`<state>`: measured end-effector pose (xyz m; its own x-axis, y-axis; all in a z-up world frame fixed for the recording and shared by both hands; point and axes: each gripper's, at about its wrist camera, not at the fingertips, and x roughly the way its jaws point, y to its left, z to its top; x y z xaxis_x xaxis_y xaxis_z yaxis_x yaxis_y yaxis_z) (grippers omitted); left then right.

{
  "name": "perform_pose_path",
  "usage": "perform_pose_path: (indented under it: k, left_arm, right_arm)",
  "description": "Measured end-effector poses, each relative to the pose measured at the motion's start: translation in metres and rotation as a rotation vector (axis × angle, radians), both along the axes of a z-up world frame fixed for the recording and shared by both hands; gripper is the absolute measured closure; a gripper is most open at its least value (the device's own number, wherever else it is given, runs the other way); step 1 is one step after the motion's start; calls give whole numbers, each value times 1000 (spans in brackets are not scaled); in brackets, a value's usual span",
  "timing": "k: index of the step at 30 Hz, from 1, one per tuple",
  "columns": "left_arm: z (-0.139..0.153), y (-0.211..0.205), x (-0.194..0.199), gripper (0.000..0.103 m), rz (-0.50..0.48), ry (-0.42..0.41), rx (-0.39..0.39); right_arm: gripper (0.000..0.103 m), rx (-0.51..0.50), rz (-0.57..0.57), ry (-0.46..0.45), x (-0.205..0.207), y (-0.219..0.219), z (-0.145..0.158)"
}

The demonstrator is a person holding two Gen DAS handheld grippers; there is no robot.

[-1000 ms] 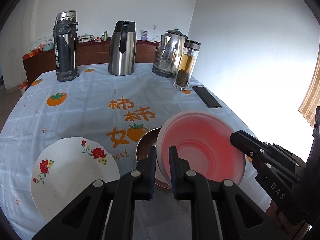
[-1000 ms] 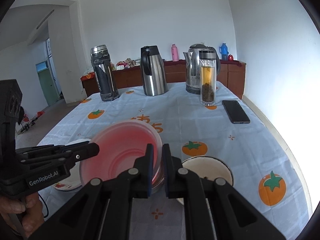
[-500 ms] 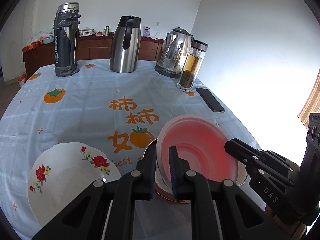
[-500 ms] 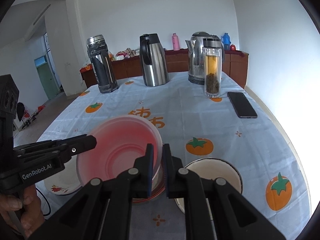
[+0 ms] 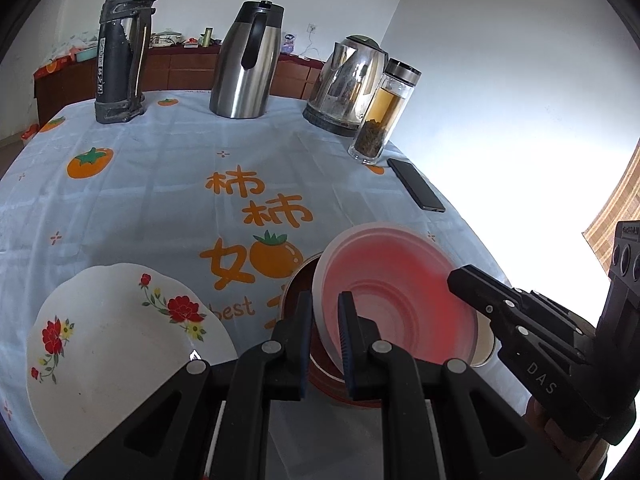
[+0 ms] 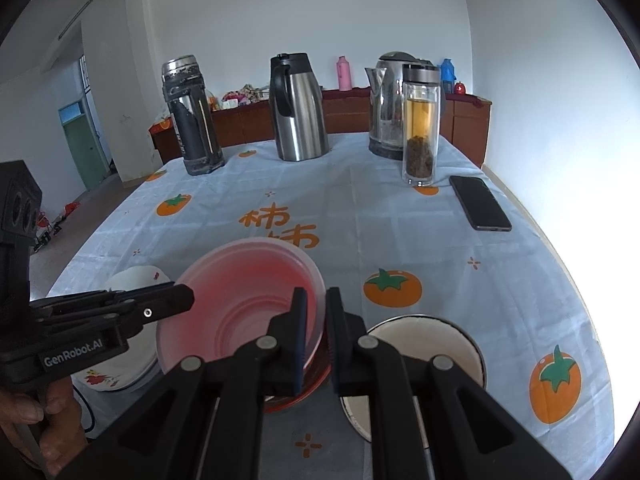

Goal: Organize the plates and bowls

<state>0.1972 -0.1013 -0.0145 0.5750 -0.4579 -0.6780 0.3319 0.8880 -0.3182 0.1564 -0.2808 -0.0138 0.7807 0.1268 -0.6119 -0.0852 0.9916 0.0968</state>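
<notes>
A translucent pink bowl [image 5: 396, 292] is held by both grippers just above a dark red bowl [image 5: 300, 292] on the tablecloth. My left gripper [image 5: 325, 320] is shut on the pink bowl's left rim. My right gripper [image 6: 316, 320] is shut on its right rim, with the pink bowl [image 6: 248, 296] in front. A white flowered plate [image 5: 116, 352] lies to the left; it also shows in the right wrist view [image 6: 136, 280]. A white enamel bowl [image 6: 424, 340] sits to the right.
A dark flask [image 5: 122, 48], a steel jug [image 5: 248, 64], a kettle [image 5: 348, 84] and a glass tea bottle [image 5: 384, 112] stand along the table's far side. A black phone [image 5: 416, 190] lies near the right edge.
The pink bowl, held by both grippers, has come down and nearer, and now sits low over the dark red bowl. Both grips are unchanged.
</notes>
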Motion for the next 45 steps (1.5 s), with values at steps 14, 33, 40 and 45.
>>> perform_pose_path:
  k: [14,33,40,45]
  left_arm:
    - [-7,4,3,89,6,20,-7]
    - [-11,3,5,89,4,19,4]
    - [-13,3,7,89,1,24,5]
    - [-12,4,6,89,-1,24,4]
  right_arm:
    - [93,-10,1,25,4,4,-8]
    - [92,-9,-3,34,8,2,-14]
    - [92,-9,-3,37,8,1,-15]
    - [92,-10,-4,40,10,1,-17]
